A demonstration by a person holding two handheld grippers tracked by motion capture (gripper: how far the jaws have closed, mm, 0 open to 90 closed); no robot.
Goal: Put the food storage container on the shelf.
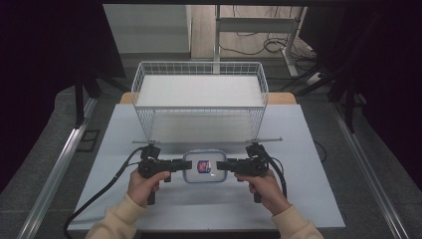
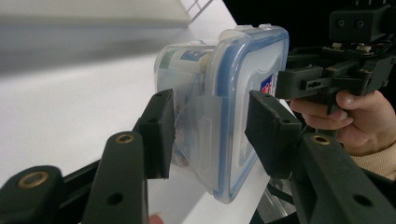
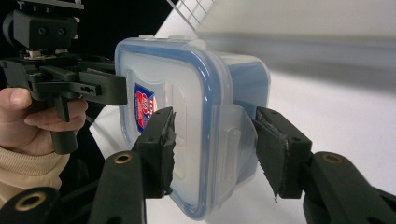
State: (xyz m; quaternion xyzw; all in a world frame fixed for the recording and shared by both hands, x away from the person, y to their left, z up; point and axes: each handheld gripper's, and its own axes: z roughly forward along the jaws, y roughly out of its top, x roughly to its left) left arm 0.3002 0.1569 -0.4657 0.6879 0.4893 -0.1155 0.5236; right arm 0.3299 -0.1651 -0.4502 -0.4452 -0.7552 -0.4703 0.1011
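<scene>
A clear plastic food container [image 1: 204, 167] with a blue-rimmed lid and a red-and-blue label lies lid up at the front middle of the white table [image 1: 308, 149]. My left gripper [image 1: 185, 164] meets its left end and my right gripper [image 1: 221, 166] its right end. In the left gripper view the container [image 2: 219, 93] sits between the jaws of the left gripper [image 2: 210, 135], one pad on the base and one on the lid, over a side latch. The right gripper [image 3: 215, 140] clamps the container [image 3: 187, 93] the same way. I cannot tell whether it rests on the table.
A white wire basket [image 1: 142, 84] stands just behind the container, open at the top, on the table's far half. A thin metal rod [image 1: 268, 140] lies along its front foot. Dark curtains and floor rails flank the table.
</scene>
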